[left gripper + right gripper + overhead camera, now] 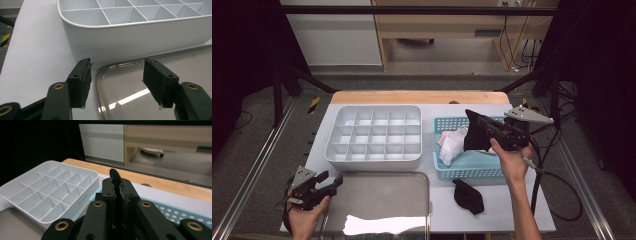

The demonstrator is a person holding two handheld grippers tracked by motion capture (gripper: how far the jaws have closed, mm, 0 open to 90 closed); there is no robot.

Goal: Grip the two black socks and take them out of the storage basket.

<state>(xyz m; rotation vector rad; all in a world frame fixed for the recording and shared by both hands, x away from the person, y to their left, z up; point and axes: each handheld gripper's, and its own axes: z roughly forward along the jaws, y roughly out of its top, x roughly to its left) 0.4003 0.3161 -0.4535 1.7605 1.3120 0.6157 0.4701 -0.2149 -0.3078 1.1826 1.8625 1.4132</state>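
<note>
Black sock hangs from right claw above blue basket, beside white divided tray.

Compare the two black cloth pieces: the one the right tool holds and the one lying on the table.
The held black cloth piece hangs above the light-blue perforated basket, pinched in the shut right tool; the loose black cloth piece lies on the white table in front of that basket, untouched. The held one hangs lengthwise; the loose one lies crumpled and flat. Both are dark, soft fabric of similar size.
</note>
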